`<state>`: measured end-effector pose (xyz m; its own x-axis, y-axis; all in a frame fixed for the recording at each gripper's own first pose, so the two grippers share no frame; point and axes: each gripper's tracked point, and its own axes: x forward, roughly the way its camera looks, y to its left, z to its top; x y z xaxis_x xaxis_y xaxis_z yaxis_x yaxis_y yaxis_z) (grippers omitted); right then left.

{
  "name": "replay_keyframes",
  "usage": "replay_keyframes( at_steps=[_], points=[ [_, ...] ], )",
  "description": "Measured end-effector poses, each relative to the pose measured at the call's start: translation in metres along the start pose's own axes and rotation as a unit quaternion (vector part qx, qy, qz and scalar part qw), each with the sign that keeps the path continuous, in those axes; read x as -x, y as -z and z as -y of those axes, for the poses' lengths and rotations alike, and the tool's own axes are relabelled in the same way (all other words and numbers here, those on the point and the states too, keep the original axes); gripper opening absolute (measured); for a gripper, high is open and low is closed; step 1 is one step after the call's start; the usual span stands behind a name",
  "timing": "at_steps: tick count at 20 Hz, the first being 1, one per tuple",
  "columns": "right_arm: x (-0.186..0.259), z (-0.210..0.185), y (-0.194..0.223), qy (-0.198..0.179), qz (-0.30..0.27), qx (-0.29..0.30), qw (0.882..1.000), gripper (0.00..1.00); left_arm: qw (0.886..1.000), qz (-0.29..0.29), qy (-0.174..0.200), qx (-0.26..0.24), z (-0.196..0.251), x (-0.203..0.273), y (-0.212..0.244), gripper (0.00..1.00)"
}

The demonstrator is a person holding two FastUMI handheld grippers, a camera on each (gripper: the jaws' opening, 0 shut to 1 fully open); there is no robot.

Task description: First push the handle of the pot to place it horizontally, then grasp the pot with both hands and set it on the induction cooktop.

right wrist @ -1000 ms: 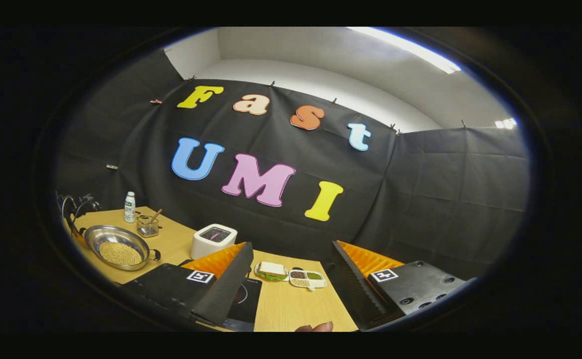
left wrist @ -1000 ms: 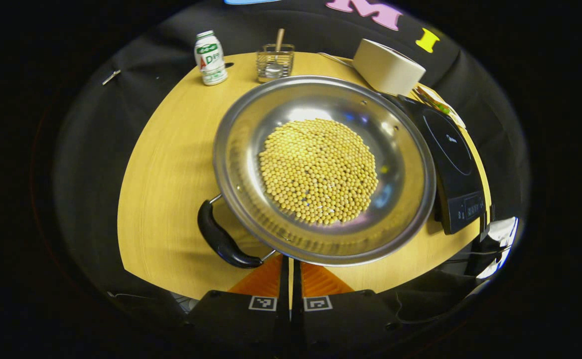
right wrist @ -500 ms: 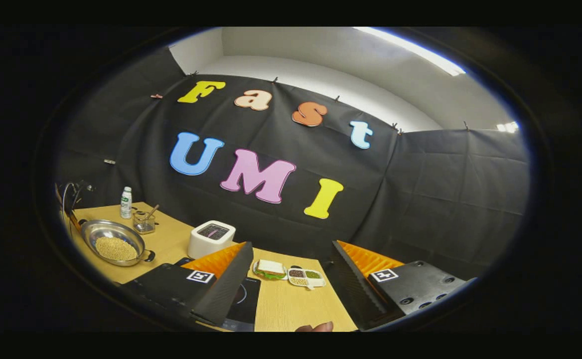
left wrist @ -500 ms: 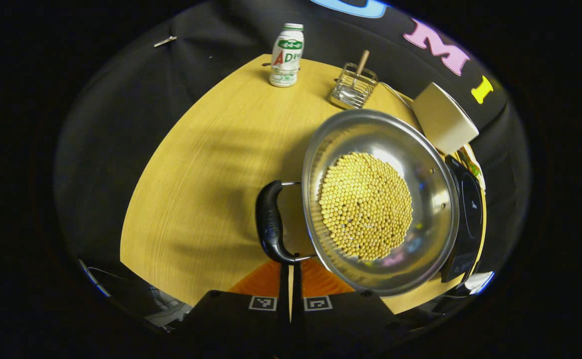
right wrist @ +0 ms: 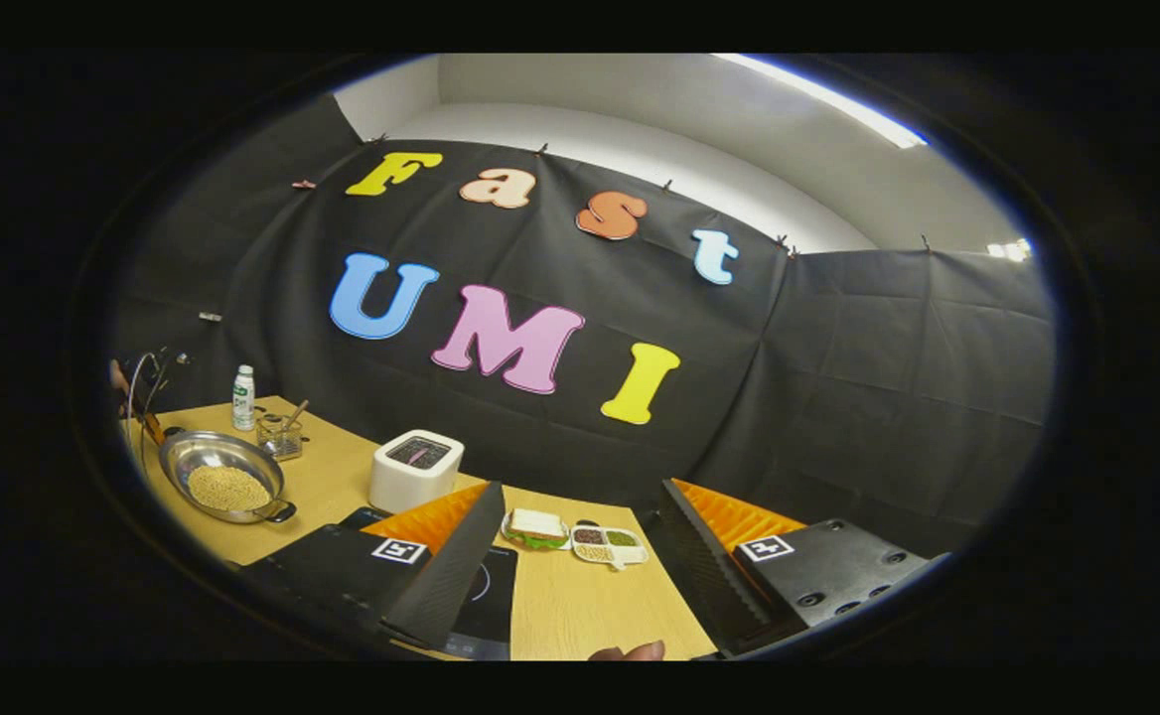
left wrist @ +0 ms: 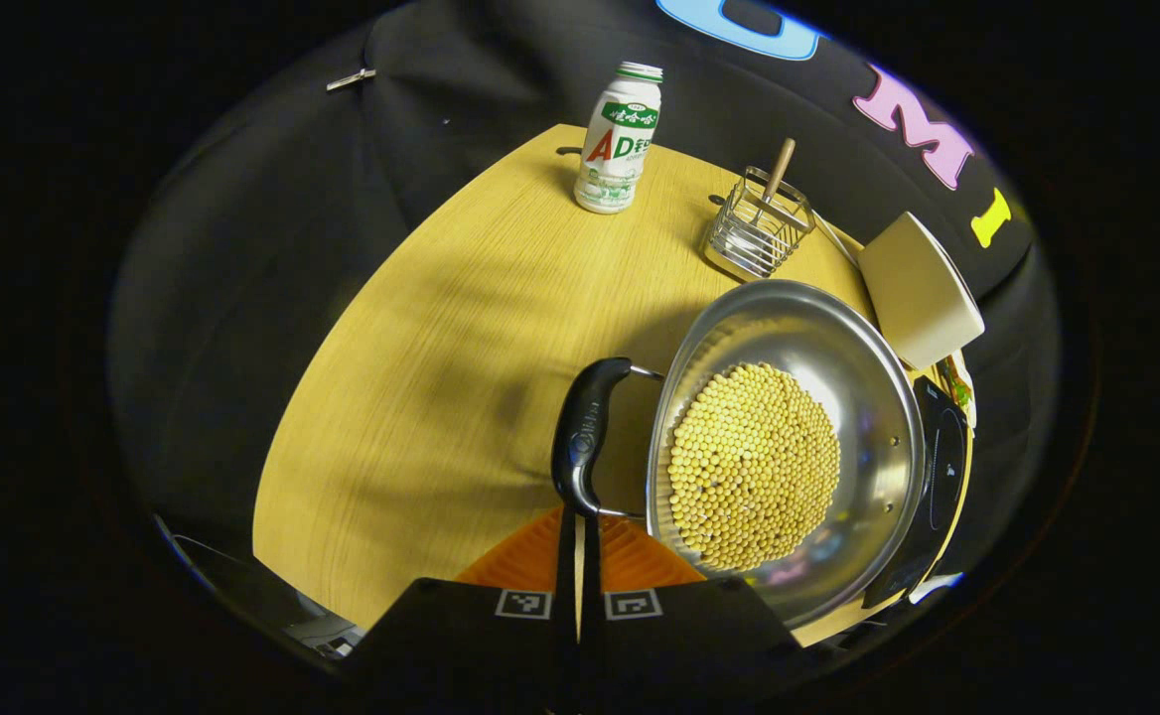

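Pot has swung rightward since a second ago! In the left gripper view, left gripper is pinched together, empty, tips at one black handle; one bottle, one wire holder. In the right gripper view, right gripper gapes wide, empty, over one cooktop; one toaster, far pot.

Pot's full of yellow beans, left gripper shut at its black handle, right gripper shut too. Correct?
Not quite. The right gripper is open, its fingers spread wide in the right gripper view. The rest holds: pot of yellow beans, left gripper shut at the black handle.
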<state>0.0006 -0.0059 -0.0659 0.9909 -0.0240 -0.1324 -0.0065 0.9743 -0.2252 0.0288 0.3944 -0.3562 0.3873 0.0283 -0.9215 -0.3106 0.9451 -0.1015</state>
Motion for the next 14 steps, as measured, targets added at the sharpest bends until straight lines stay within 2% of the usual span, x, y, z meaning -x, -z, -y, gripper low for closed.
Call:
replay_keyframes(
  at_steps=[5,12,13,14],
  points=[
    [-0.003,-0.007,0.003,-0.005,-0.007,0.000,1.000,0.98,1.000,-0.003,-0.010,-0.012,-0.002,-0.003,-0.009,0.05],
    [-0.009,-0.029,0.007,-0.023,-0.015,-0.003,1.000,0.98,0.999,0.028,-0.029,-0.009,-0.012,0.009,-0.011,0.07],
    [-0.011,-0.034,0.008,-0.026,-0.018,-0.005,0.999,0.98,0.999,0.033,-0.025,-0.011,-0.012,0.011,-0.009,0.10],
    [-0.012,-0.040,0.008,-0.031,-0.020,-0.009,0.999,0.98,0.999,0.038,-0.022,-0.012,-0.012,0.015,-0.009,0.22]
  ],
)
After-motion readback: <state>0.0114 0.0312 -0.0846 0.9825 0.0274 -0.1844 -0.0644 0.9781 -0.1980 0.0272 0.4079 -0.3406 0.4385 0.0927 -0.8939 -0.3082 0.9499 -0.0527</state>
